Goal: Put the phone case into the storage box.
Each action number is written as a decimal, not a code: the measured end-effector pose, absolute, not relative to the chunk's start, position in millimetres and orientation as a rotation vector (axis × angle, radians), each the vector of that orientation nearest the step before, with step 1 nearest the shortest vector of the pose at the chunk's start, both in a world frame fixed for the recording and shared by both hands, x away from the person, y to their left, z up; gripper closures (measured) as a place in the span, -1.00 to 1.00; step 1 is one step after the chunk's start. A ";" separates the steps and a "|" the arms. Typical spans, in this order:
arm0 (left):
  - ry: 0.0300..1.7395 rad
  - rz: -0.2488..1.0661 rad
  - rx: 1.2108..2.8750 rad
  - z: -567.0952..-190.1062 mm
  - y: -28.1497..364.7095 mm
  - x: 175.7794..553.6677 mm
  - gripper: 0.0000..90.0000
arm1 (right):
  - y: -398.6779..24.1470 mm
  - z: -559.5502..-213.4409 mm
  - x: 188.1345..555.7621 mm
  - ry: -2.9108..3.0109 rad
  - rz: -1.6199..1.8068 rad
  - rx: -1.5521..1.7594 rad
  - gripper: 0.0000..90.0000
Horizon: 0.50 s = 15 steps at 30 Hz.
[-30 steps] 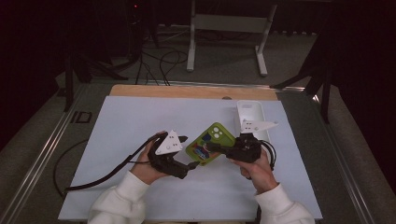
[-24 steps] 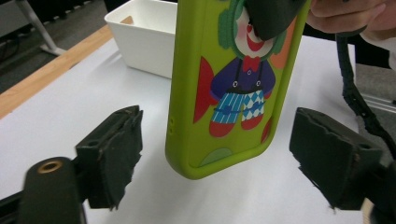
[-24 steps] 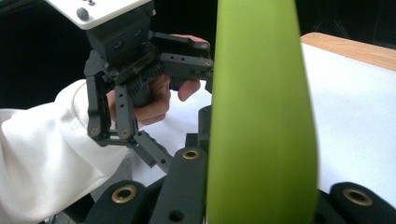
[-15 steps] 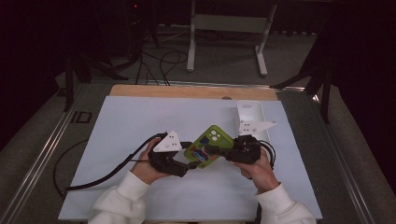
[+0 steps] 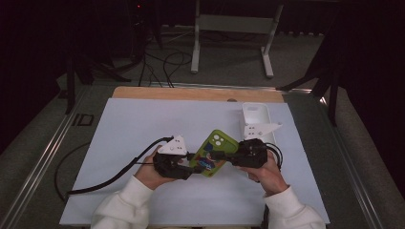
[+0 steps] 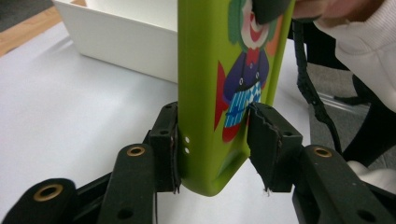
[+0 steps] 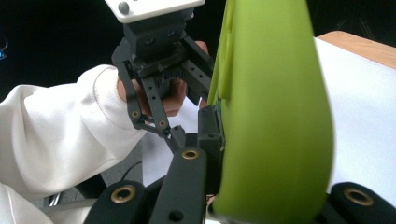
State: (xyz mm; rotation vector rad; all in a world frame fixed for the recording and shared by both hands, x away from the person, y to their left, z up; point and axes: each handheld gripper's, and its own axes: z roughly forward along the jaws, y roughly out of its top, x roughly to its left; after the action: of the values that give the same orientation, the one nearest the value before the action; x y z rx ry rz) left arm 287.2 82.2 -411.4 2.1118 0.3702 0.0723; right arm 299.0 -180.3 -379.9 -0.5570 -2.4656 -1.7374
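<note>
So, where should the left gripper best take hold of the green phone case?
At the bottom end of the green phone case, across its long edges, coming from below. That end sits between the left gripper jaws, which have just been closing; the right gripper holds the other side.

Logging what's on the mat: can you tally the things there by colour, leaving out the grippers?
Green: 1, the phone case held between both grippers
White: 1, the tray at the mat's far right
Total: 2
</note>
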 end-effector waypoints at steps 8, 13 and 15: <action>0.326 -0.025 2.089 -416.6 84.1 290.0 0.52 | -184.7 -381.7 297.9 -2.451 -1.741 -0.524 0.94; 0.303 -0.053 2.057 -418.0 84.0 289.6 0.62 | -188.1 -382.0 298.0 -2.445 -1.753 -0.490 0.93; 0.299 -0.060 2.051 -418.4 83.9 289.5 0.69 | -188.6 -381.8 297.6 -2.448 -1.754 -0.488 0.92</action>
State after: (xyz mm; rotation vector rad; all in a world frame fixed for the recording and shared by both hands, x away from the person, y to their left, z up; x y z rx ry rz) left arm 289.5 83.9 -418.4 2.0506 0.2991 -0.0595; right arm 297.6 -188.6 -381.8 -0.4880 -2.4485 -1.7540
